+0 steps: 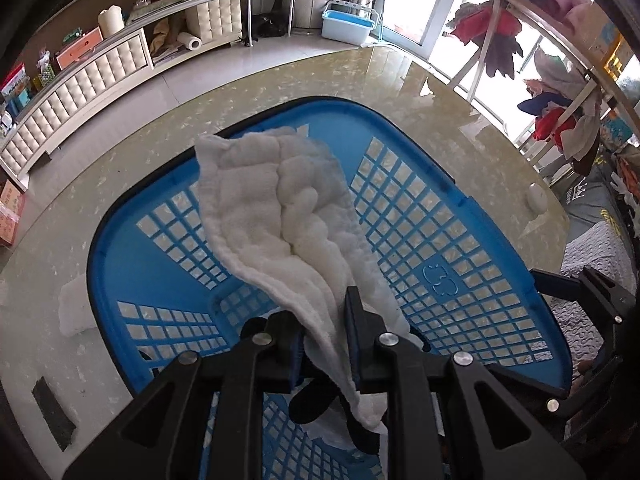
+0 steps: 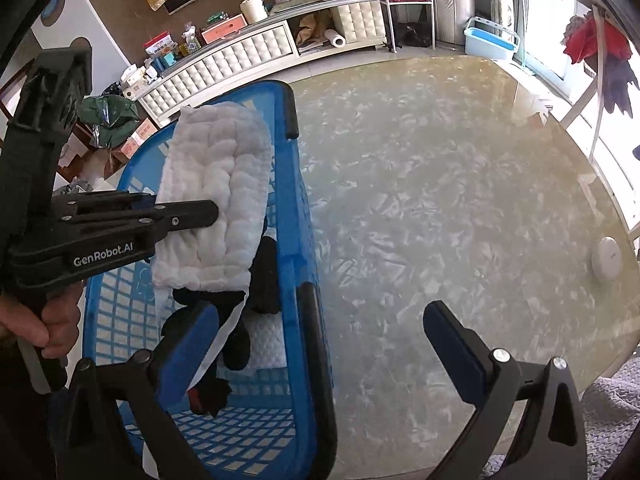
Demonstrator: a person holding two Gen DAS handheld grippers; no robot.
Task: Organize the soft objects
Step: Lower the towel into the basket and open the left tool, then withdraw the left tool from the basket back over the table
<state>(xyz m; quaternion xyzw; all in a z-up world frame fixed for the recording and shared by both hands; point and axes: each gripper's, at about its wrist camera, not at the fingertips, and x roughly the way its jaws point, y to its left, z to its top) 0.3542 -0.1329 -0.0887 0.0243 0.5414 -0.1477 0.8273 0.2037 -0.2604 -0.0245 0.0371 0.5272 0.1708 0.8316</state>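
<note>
White towel (image 1: 288,216) clamped in left tongs (image 1: 324,344) over blue basket (image 1: 472,248).
Placing step; next: release. Right tongs (image 2: 316,344) spread wide, empty.

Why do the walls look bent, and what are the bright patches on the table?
Left wrist view: the fisheye lens bows the cabinet and darkens the corners. Right wrist view: window light glares off the glossy table, and the white cloth stays sharp.
</note>
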